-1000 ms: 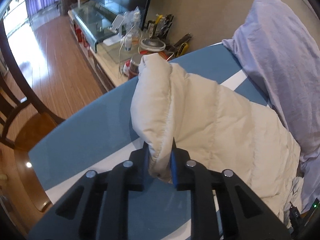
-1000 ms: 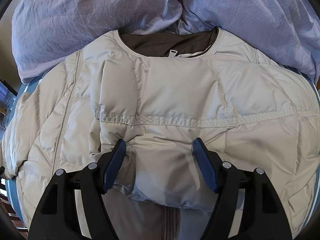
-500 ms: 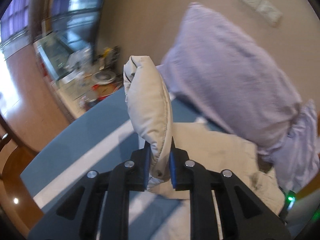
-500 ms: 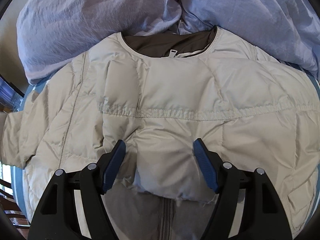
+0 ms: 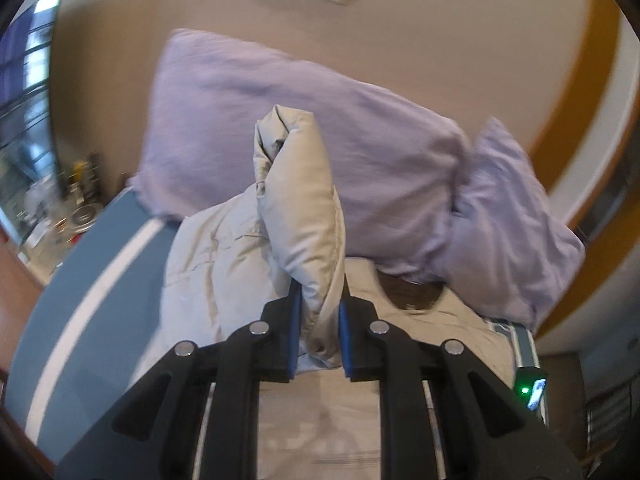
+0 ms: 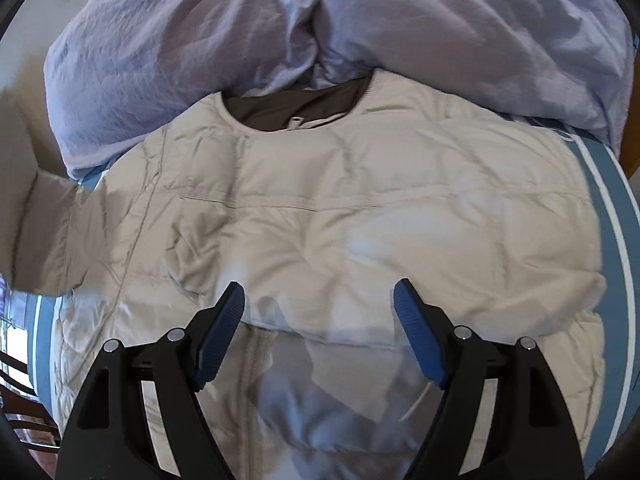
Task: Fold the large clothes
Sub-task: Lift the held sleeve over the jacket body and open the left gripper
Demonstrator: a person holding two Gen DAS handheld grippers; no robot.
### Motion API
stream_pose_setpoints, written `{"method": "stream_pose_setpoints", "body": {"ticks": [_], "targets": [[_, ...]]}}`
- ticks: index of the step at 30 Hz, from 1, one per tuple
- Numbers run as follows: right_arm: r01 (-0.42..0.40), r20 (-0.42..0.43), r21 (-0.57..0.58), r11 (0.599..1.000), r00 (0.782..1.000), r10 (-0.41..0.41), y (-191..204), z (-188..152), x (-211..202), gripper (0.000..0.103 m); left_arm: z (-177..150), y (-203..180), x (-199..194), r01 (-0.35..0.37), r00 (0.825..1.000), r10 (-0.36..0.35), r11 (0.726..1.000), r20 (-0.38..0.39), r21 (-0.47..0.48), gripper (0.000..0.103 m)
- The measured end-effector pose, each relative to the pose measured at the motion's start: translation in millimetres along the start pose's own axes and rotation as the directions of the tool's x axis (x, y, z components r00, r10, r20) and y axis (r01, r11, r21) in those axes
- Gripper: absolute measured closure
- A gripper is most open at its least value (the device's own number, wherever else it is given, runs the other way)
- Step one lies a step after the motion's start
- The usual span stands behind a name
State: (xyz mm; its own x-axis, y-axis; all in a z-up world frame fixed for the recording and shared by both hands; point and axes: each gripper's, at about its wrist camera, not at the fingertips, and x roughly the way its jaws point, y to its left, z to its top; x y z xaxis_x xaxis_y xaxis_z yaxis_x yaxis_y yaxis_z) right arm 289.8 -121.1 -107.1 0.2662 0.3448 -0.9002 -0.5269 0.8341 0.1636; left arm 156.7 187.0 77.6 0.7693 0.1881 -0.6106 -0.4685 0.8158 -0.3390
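On the blue striped bed [image 6: 618, 200], beige puffer jacket [image 6: 360, 208] lay flat w/ collar toward lilac pillows [image 6: 180, 40]. Its sleeve [image 5: 300, 200] stood raised, clenched in left gripper [image 5: 317, 340]. Right gripper [image 6: 320, 332] hovered over jacket, fingers [image 6: 416, 340] spread apart, holding nothing.

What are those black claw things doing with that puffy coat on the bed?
A person is folding a cream puffer jacket spread on the bed, below two lilac pillows. The left gripper has pinched a sleeve and holds it up. The right gripper hovers open above the jacket's middle, gripping nothing.
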Motion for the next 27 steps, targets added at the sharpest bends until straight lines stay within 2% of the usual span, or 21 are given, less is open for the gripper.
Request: {"method": "stream_pose_setpoints", "body": {"ticks": [5,10,19,27], "targets": [[0.019,0.016,0.011,1.0,1.0,-0.019,-20,-6,-11,0.024,-10,-53,23,0.095,0.995,-0.092,0.994,-0.049,0.057,0.087],[0.04,0.018,0.015,0.999,0.999,-0.04,-39,-13,-17,0.024,-37,-90,59,0.141,0.981,-0.128,0.986,-0.144,0.084,0.087],[0.052,0.02,0.018,0.998,0.998,-0.052,-57,-23,-21,0.023,-90,-123,122,0.13,0.949,-0.079,0.98,-0.306,0.152,0.087],[0.056,0.004,0.037,0.998,0.998,-0.056,-69,-30,-20,0.023,-135,-128,158,0.099,0.913,-0.01,0.975,-0.408,0.197,0.083]]}}
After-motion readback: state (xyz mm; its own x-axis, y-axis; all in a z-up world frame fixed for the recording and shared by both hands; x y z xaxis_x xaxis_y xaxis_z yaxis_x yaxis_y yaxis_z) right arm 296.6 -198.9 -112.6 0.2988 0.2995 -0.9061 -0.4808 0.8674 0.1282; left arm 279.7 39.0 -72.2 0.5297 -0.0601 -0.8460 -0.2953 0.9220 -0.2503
